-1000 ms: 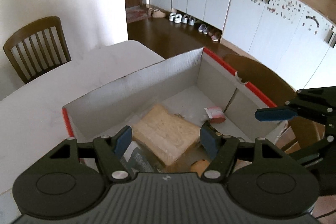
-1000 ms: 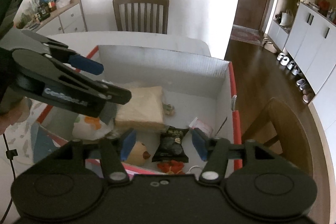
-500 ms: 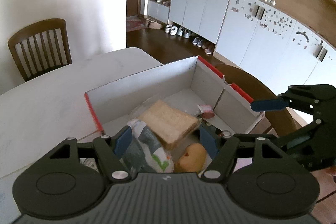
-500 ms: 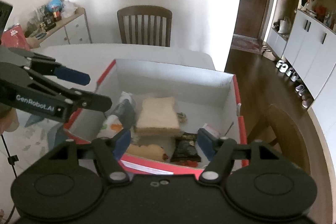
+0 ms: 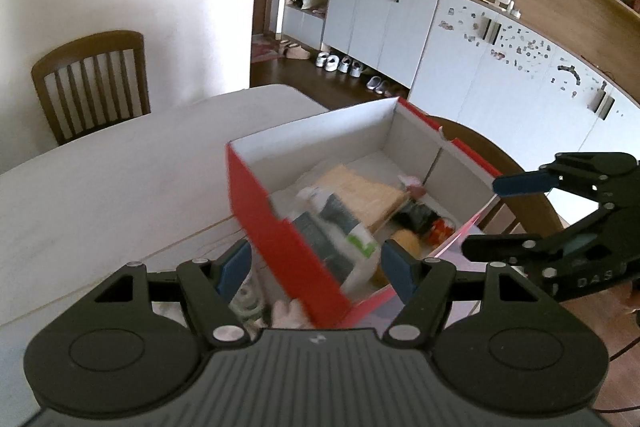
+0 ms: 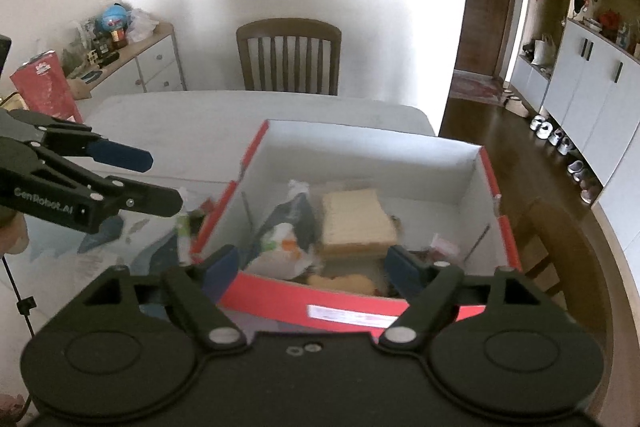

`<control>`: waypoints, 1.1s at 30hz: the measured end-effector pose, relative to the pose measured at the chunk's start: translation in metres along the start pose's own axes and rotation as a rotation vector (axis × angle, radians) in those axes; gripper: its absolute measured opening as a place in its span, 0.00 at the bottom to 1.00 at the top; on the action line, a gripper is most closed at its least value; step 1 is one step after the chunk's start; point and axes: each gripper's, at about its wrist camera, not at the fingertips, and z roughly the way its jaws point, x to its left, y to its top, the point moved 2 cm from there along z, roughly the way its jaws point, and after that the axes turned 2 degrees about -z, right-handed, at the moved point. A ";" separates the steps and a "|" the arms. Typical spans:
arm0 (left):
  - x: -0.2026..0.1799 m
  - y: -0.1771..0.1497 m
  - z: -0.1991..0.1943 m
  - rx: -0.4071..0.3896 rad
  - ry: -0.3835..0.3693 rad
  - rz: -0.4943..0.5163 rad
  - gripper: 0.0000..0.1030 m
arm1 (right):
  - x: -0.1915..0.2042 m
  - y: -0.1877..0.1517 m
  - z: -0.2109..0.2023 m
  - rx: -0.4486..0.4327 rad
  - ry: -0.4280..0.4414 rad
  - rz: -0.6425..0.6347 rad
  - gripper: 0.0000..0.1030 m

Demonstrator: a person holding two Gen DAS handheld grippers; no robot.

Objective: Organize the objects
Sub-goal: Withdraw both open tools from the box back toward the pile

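Observation:
A red cardboard box [image 6: 492, 179] with a white inside stands on the white table [image 6: 192, 119]. It holds a tan bread-like block [image 6: 354, 223], a white and grey bag [image 6: 288, 231], a dark snack packet [image 5: 414, 217], a yellow-brown item [image 5: 404, 245] and a small pink packet [image 6: 444, 243]. The box also shows in the left wrist view [image 5: 280, 227]. My left gripper [image 5: 316, 267] is open and empty, above the box's near-left corner. My right gripper [image 6: 310, 267] is open and empty, above the box's near wall.
Loose packets and papers [image 6: 120, 239] lie on the table left of the box. Wooden chairs stand at the far side [image 6: 288, 55] and at the right [image 6: 560, 247]. A sideboard [image 6: 140, 63] with clutter stands at the left, white cabinets [image 5: 400, 7] at the right.
Both grippers have pulled back and up from inside the box. They now hover above its near edge, and more of the table and room shows. Both stay open and empty.

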 end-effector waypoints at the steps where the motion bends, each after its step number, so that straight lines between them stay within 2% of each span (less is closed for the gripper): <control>1: 0.005 -0.002 -0.002 0.002 0.004 -0.003 0.69 | 0.006 -0.001 0.000 -0.002 0.001 0.000 0.81; 5: 0.026 -0.014 -0.008 0.010 0.015 -0.001 0.69 | 0.030 -0.004 0.001 0.004 0.017 0.000 0.82; 7: 0.034 -0.021 -0.010 0.014 0.023 0.002 0.74 | 0.044 -0.006 0.002 0.006 0.019 -0.005 0.82; 17: 0.075 -0.049 -0.003 0.067 0.040 -0.001 0.74 | 0.099 -0.023 0.021 0.057 0.005 0.011 0.82; 25: 0.097 -0.060 0.019 0.111 0.058 0.021 0.75 | 0.127 -0.037 0.037 0.101 -0.027 0.034 0.82; 33: 0.108 -0.060 0.048 0.132 0.078 0.006 0.81 | 0.151 -0.045 0.057 0.120 -0.072 0.036 0.80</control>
